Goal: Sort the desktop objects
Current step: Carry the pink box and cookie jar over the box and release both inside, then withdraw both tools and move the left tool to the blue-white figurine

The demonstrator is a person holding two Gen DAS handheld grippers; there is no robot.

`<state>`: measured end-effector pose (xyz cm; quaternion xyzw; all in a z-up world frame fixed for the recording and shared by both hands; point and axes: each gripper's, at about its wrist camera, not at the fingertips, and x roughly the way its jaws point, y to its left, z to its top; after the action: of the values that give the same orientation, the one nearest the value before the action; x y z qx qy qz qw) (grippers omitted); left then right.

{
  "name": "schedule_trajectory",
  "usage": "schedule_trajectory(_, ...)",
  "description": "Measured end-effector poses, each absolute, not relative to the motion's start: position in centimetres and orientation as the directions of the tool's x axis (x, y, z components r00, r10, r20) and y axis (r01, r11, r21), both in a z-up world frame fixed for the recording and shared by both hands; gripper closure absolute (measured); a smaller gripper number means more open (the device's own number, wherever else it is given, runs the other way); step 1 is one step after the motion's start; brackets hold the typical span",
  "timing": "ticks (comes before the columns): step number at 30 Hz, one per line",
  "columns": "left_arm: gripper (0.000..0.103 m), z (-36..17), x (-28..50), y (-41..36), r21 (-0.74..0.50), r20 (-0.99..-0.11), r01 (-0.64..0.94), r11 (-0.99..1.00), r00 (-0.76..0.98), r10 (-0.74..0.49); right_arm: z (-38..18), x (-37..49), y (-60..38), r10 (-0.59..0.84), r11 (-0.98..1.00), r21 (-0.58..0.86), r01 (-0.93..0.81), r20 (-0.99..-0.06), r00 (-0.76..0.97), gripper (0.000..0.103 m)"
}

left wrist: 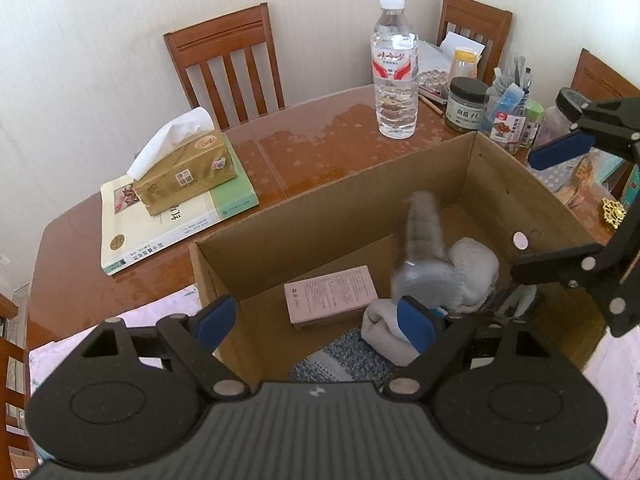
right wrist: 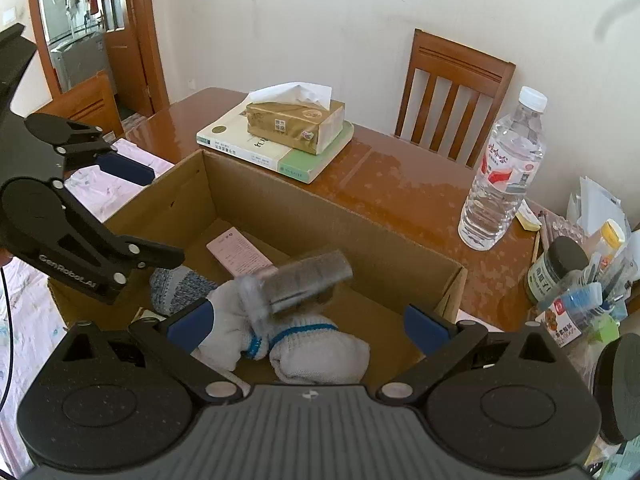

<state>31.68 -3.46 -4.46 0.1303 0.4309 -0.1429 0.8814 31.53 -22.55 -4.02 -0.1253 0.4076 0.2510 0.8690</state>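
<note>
Above the cardboard box (right wrist: 280,216) on the counter (left wrist: 320,140), both my tongs (left wrist: 316,322) (right wrist: 306,326) gape apart, holding nothing; a blurred clear cylinder (right wrist: 300,280) tumbles onto the socks (right wrist: 320,344) inside, likely just released for sorting.

A: What do the two handheld tools look like?

B: The left gripper (left wrist: 316,322) has a matte black, ribbed body with 2 round raised housings, 1 either side. Black linkage arms run forward, joined by silver round pins.

A: And its fingers (left wrist: 416,324)?

B: Tipped with blue pads.

A: Is the right gripper (right wrist: 308,326) the same?

B: Same build: black ribbed shell, silver pins, blue pads. Seen from that side, the left one's arm carries pale "GenRobot.AI" lettering, and a thin black cable runs along the frame's left edge.
</note>
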Motion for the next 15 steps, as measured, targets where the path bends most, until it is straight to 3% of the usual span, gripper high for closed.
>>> schedule_trajectory(15,0.014,-1.6,24.0,-3.9,0.124,-0.761,0.304,0.944,0.64,-0.107,-2.2,23.0,-23.6,0.381,0.803,-0.05,-0.594,-0.723,0.576,0.0)
